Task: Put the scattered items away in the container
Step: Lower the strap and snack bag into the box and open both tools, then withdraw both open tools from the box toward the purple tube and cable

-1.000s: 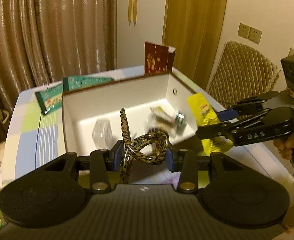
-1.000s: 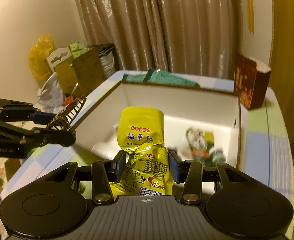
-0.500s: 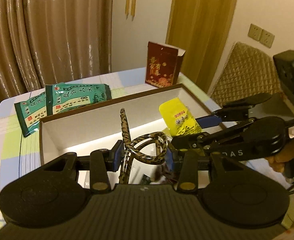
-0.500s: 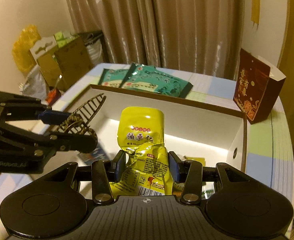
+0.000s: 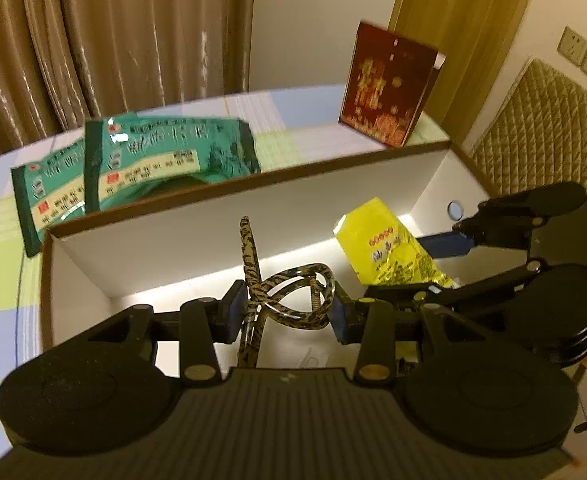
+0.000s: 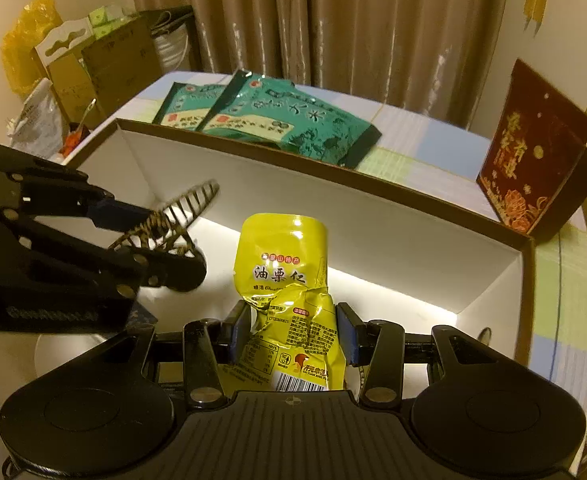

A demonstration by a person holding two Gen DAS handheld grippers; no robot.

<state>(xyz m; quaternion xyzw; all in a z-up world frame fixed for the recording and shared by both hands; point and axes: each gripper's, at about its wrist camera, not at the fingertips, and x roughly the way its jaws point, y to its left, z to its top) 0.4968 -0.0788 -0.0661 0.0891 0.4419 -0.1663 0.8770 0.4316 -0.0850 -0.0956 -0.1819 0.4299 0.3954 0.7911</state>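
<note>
yellow packet (image 6: pixel 283 280) reading "油栗仁" pinched by right fingers (image 6: pixel 345 334); left fingers (image 5: pixel 229 314) pinch leopard-print hair claw (image 5: pixel 289 296).

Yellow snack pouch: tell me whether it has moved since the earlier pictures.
Yes. Held in the right gripper, the yellow snack pouch has moved forward and down over the white box's near rim, into its interior.

Brown curtains (image 6: pixel 333 20) hang across the top of both views, floor-length folds catching the light. In the right wrist view, the upper left holds stacked cardboard boxes (image 6: pixel 105 60), a yellow plastic bag (image 6: pixel 25 48) and a white bag (image 6: pixel 39 120) below them — all beside the table. In the left wrist view, the upper right shows wall sockets (image 5: pixel 583 56) and, below them, a quilted chair back (image 5: pixel 541 132).
</note>
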